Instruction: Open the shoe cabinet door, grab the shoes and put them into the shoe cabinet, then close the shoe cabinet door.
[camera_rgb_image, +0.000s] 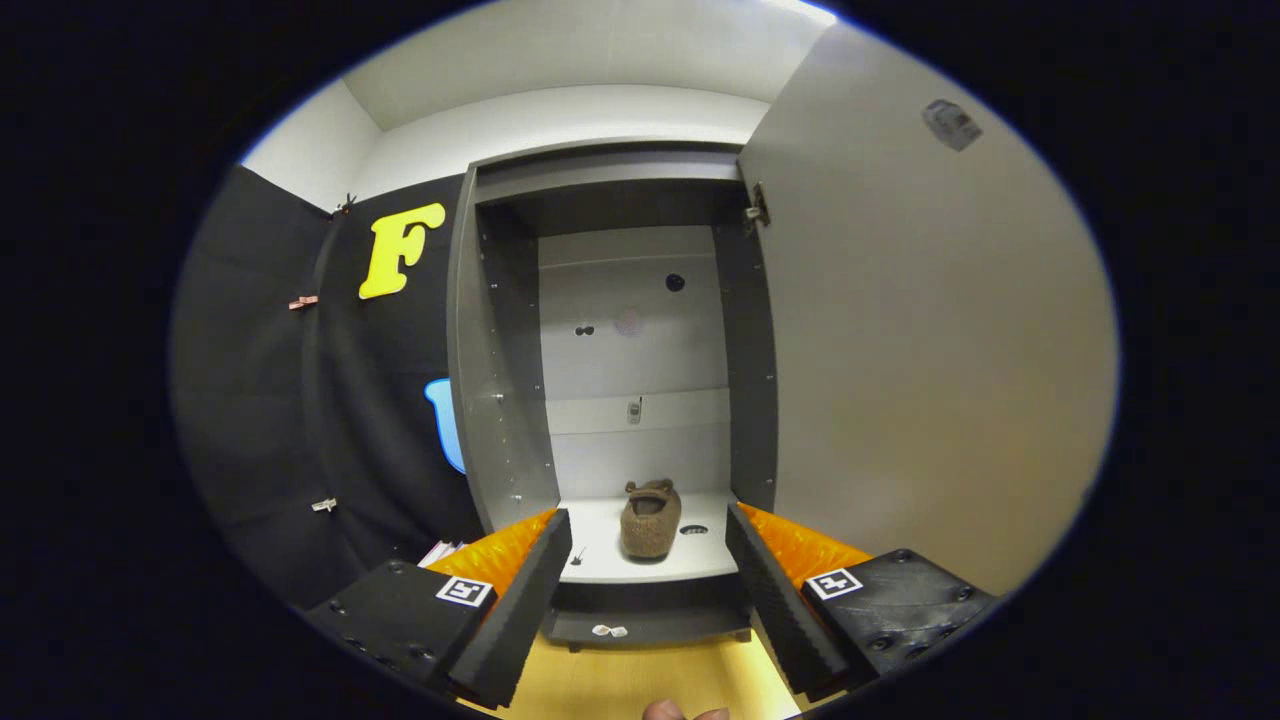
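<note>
The grey shoe cabinet (500, 400) stands straight ahead with its door (920, 350) swung wide open to the right. A brown fuzzy slipper (650, 518) rests on the cabinet's pale bottom shelf (600, 560), toe pointing inward. My gripper (648, 575) is open, fingers spread wide with nothing between them. The slipper lies just beyond the fingertips, roughly centred between them.
Black booth cloth (330, 420) hangs to the left of the cabinet. A light wooden floor (640, 680) runs under the gripper up to the cabinet base. A person's fingertips (685, 712) show just below the gripper. The open door walls off the right side.
</note>
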